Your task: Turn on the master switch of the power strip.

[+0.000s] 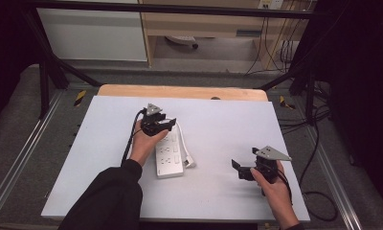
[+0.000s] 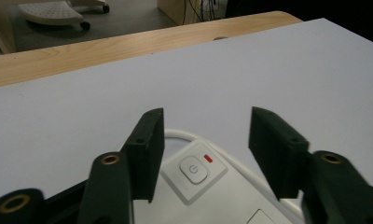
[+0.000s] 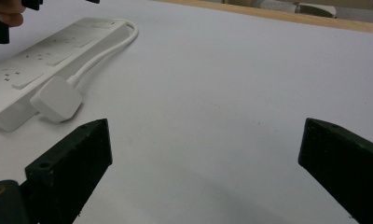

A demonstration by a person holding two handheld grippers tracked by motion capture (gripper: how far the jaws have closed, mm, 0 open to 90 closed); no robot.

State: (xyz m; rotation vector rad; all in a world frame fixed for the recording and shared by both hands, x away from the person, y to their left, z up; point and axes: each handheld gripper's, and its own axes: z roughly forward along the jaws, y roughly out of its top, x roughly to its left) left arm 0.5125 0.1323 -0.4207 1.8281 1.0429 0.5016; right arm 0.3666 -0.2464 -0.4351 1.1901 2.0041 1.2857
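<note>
A white power strip [image 1: 169,157] lies left of centre on the white table top [image 1: 228,124], its white cable looping to a plug [image 1: 189,163] beside it. My left gripper [image 1: 164,122] hovers open over the strip's far end. In the left gripper view its jaws [image 2: 207,116] straddle the power button [image 2: 194,170] and a small red indicator [image 2: 208,159]. My right gripper [image 1: 238,169] is held open near the front right, empty. In the right gripper view its jaws [image 3: 207,128] stand wide apart over bare table, with the strip [image 3: 44,51] and plug [image 3: 56,99] off to the left.
The white top rests on a wooden table whose far edge [image 1: 180,91] shows behind it. Black frame rails and cables [image 1: 314,143] run along the right side. A wheeled base [image 1: 182,42] and wooden furniture stand on the floor beyond.
</note>
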